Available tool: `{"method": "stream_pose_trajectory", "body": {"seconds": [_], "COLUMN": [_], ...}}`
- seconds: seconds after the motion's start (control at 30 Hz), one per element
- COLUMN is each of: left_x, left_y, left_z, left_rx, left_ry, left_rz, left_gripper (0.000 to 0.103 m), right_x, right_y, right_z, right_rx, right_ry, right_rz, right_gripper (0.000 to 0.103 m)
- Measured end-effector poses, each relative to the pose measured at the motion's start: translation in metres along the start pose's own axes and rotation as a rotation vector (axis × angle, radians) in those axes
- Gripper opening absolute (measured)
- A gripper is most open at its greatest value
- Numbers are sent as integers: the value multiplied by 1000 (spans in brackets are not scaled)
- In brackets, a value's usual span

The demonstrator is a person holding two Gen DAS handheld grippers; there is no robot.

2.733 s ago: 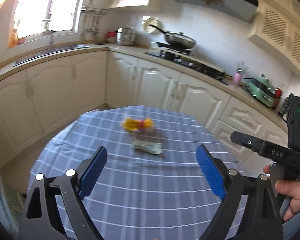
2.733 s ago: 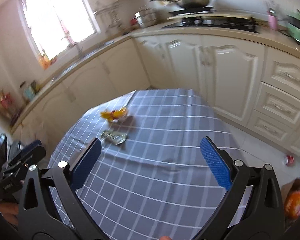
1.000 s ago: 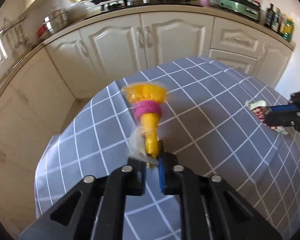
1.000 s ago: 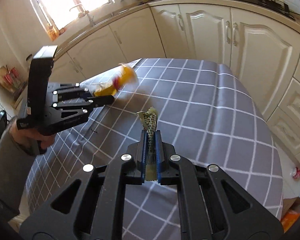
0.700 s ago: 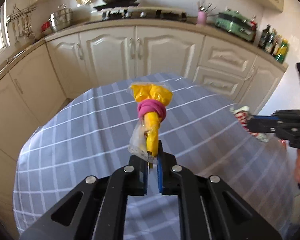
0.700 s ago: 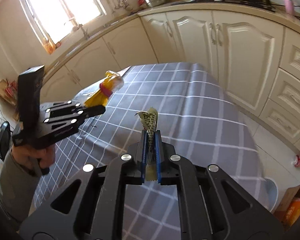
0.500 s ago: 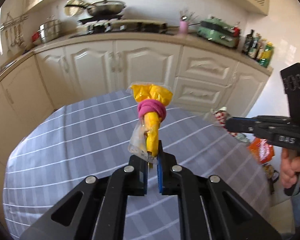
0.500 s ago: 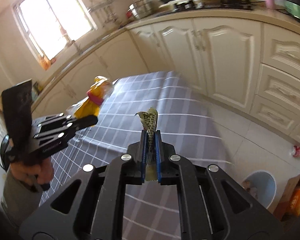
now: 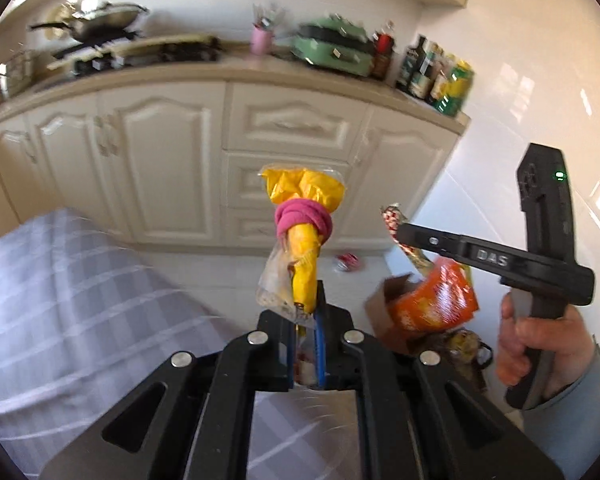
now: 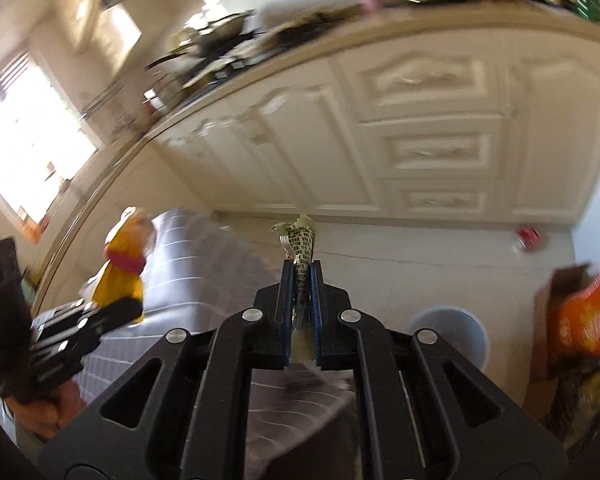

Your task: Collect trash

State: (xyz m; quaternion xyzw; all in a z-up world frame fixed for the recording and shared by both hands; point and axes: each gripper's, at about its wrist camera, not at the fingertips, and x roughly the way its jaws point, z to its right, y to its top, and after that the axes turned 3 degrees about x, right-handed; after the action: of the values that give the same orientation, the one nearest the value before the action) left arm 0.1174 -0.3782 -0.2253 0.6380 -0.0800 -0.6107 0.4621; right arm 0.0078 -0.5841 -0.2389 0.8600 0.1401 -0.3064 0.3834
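In the left wrist view, the left tool (image 9: 306, 320) was clamped shut on a yellow wrapper (image 9: 302, 236) tied with a pink band, held off the right edge of the checked counter (image 9: 80, 280), over the floor.

In the right wrist view, the right tool (image 10: 300, 300) was clamped shut on a patterned wrapper (image 10: 298, 246). Both pieces were in carry; the pale blue bin (image 10: 448, 330) on the floor, near right, looked the likely target, so each tool needed centring above it before letting go.
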Motion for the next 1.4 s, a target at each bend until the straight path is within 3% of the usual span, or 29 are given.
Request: {"method": "stream_pose_trajectory", "body": {"seconds": [0.1,0.3,0.7,0.77,0.8,0.83,0.9,0.93,1.03,1.13,1.4], "left_x": [38,113,223,239,248,253,256,255,250,240,194], "left_y": [0,-7,-20,-24,-26,-27,-26,-25,-21,-16,2], "left_z": [35,67,71,72,73,73,69,66,61,56,65], "left_rx": [27,-13,-62,-60,-50,-48,-67,-79,-92,-100,-67], "left_ry": [-16,-61,-38,-42,-28,-15,13,18,37,58,76], "left_rz": [-69,-241,-463,-495,-521,-532,-529,-522,-516,-489,-377], "left_gripper": [7,7,8,11,27,55,80,80,83,84,89], "right_x": [4,23,69,76,78,82,83,81,78,74,53], "right_y": [-4,-14,-18,-18,-19,-20,-22,-22,-25,-28,-27], "right_z": [40,92,142,148,152,159,167,169,174,175,158], "right_rx": [75,170,261,275,290,318,350,356,364,366,351], "right_ry": [-36,-69,-92,-94,-102,-112,-108,-119,-113,-144,-176], "right_rz": [-15,-64,-144,-155,-157,-164,-164,-152,-142,-136,-105], "right_gripper": [8,8,9,12,13,19,53,82,85,97,97]}}
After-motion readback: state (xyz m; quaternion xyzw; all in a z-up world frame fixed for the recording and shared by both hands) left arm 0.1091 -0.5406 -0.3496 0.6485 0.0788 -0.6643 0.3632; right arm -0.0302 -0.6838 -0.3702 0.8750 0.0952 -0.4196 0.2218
